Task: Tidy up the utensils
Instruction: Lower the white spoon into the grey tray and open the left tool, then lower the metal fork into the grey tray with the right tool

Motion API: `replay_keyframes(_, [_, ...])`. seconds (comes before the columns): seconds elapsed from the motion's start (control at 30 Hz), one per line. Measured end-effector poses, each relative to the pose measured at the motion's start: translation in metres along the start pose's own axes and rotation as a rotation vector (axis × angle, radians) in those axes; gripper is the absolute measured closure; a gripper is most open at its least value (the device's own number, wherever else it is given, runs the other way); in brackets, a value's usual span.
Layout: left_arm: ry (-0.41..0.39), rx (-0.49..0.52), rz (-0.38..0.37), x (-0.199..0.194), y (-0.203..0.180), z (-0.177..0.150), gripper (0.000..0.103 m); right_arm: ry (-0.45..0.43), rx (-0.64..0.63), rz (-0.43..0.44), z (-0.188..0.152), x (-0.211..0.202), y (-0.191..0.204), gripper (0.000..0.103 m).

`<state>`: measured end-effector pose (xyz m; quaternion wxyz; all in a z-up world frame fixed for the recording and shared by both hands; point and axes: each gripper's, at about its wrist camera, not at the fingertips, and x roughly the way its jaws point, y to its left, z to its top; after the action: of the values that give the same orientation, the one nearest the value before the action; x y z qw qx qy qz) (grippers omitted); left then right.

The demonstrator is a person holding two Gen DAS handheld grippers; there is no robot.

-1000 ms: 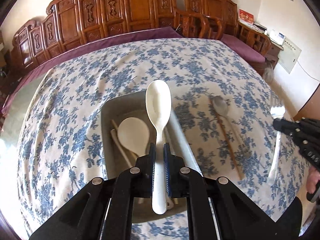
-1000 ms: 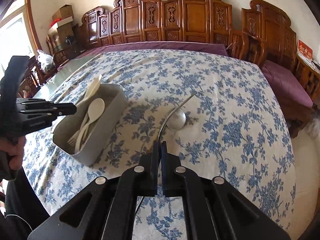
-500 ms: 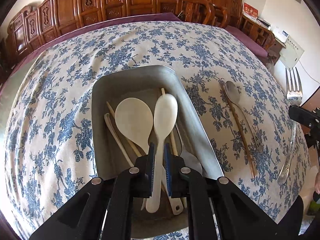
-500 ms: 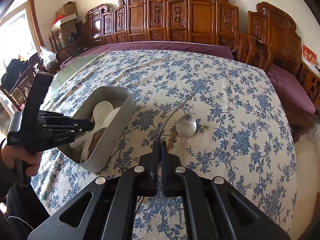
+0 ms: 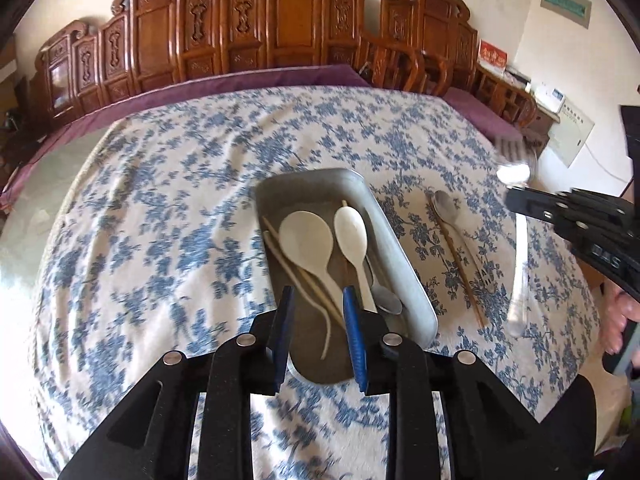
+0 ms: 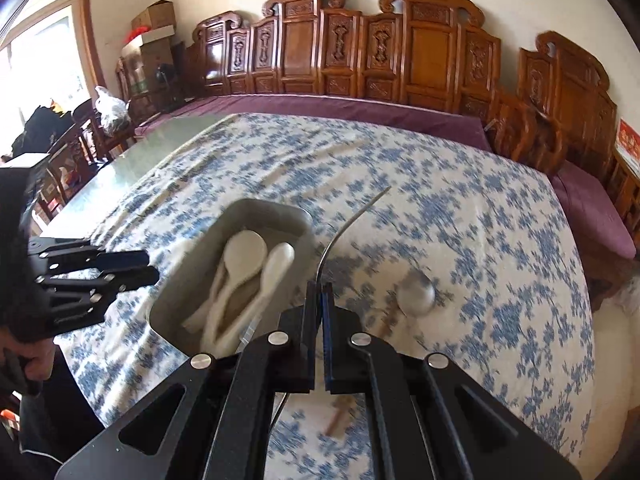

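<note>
- Left gripper (image 5: pixel 318 308) jaws have just been opening, nothing between them; white spoon (image 5: pixel 352 236) lies in metal tray (image 5: pixel 404 276).
- Right gripper (image 6: pixel 320 300) clamps metal fork (image 6: pixel 352 220) (blurred).
- Lower the fork along the tray, then release.
- Metal spoon (image 5: pixel 446 208), chopstick (image 5: pixel 460 268) wait on tablecloth (image 5: pixel 160 220).

On the tablecloth (image 5: pixel 168 208) a tray (image 5: pixel 396 256) holds two spoons (image 5: pixel 308 240). At the tray's three o'clock lie another spoon (image 5: pixel 446 206) and a chopstick (image 5: pixel 460 264).
</note>
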<state>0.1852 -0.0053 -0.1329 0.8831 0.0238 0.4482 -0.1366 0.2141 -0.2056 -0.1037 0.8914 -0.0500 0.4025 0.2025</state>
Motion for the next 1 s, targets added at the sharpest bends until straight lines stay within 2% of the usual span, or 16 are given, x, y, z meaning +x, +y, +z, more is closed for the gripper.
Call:
replay_keyframes(0.37, [-0.065, -0.043, 0.029, -0.037, 0.042, -0.006, 0.078, -0.007, -0.057, 0.022, 0.039, 0.022, 0.041, 0.100])
replay_keyframes(0.7, [-0.076, -0.066, 0.061, -0.042, 0.065, -0.010, 0.078, -0.028, -0.071, 0.019, 0.069, 0.038, 0.045, 0.100])
replay_keyframes(1.0, [-0.066, -0.076, 0.072, -0.030, 0.075, -0.012, 0.077, 0.010, -0.066, 0.025, 0.065, 0.078, 0.051, 0.100])
